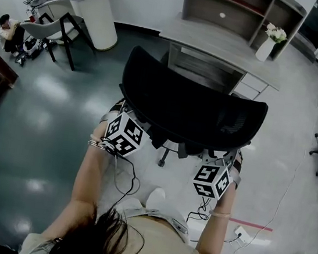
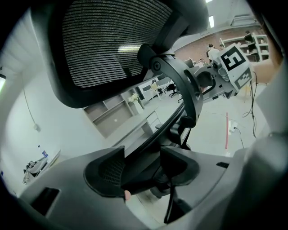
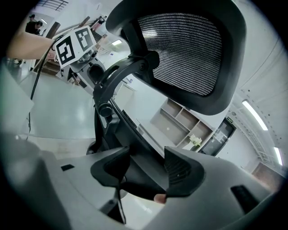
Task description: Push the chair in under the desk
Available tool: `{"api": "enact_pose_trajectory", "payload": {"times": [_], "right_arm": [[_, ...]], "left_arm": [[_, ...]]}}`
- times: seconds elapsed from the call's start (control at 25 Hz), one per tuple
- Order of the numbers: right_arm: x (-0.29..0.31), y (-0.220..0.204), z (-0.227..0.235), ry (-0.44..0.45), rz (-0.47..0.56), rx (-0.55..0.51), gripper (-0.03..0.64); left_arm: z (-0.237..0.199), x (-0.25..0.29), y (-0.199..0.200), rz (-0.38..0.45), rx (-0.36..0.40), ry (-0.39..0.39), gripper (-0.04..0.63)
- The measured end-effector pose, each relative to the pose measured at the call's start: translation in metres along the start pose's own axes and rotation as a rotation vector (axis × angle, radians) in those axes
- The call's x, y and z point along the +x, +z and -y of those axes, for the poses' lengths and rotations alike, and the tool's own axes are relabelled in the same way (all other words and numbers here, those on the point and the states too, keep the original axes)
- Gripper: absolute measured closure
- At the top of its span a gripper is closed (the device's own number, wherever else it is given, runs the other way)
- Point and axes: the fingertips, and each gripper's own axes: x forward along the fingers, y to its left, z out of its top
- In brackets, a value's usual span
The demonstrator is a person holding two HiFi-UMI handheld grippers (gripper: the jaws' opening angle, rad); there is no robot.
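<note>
Black mesh chair [image 1: 191, 107] fills the centre of the head view, its seat facing the grey desk [image 1: 217, 44] at the upper middle and standing just short of the desk's near edge. Behind the backrest, the left gripper [image 2: 139, 173] sits at its lower left and the right gripper [image 3: 146, 173] at its lower right. Each gripper view shows the jaws set fairly wide, with a dark slab of the chair filling the gap and touching both pads. White flowers in a vase [image 1: 269, 42] stand at the desk's right end.

Head view overhead, gripper views close, sharing chair [image 1: 191, 107]
</note>
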Motion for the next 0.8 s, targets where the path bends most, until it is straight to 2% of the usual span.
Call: {"api": "enact_pose_trajectory", "payload": {"times": [0.8], "right_arm": [[0.037,0.007,0.017,-0.01,-0.012,0.003,0.388]], "left_arm": [[-0.025,0.03,0.009,0.015,-0.009,-0.004,0.362]]}}
